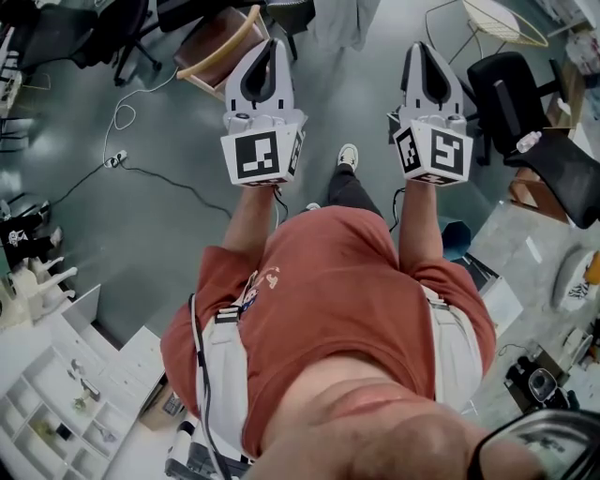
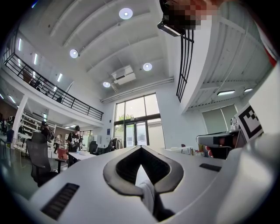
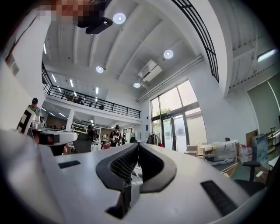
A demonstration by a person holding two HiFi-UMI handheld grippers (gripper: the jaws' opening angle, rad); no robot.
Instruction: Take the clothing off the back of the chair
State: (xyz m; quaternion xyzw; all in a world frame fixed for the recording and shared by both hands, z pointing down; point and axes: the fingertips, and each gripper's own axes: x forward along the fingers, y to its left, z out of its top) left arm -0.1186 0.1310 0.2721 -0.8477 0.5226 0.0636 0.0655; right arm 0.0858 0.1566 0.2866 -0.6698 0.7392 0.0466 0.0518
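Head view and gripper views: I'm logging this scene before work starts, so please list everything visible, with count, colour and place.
office chairs: two, black, right of head view
wood-rimmed seat: one, brown, top centre
wire frame: one, white, top right
power strip: one, white, on the floor at left, with cable
shelf unit: one, white, bottom left
floor: grey-green
glass doors: far wall, seen in both gripper views
bystander: one, in black, far left of left gripper view
shirt: one, red, on the person
shoe: one, white
left gripper: white, jaws shut, empty
right gripper: white, jaws shut, empty
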